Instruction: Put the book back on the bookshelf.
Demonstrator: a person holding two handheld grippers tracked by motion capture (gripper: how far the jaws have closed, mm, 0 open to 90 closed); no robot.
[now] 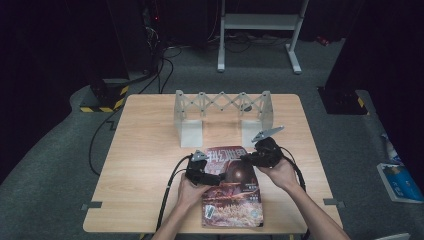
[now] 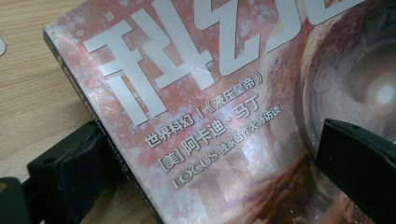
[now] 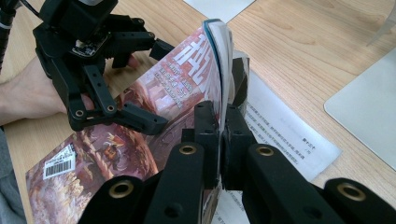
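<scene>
A magazine (image 1: 232, 200) with a reddish cover and large white Chinese characters lies at the table's front middle. My right gripper (image 3: 219, 135) is shut on the cover's free edge, which is lifted and curled upright, baring a printed white page (image 3: 285, 140). In the high view the right gripper (image 1: 247, 159) is at the magazine's top right corner. My left gripper (image 2: 210, 177) is open over the cover (image 2: 210, 93), one jaw off the spine edge and the other above the cover art. It shows from the right gripper view as the left gripper (image 3: 159, 86), and from above as the left gripper (image 1: 219, 177).
A white scissor-lattice rack (image 1: 222, 105) on two white base plates (image 3: 364, 107) stands just behind the magazine. Bare wood table (image 1: 145, 160) lies left and right of it. Cables trail from both grippers toward the front edge. The floor beyond holds stands and wires.
</scene>
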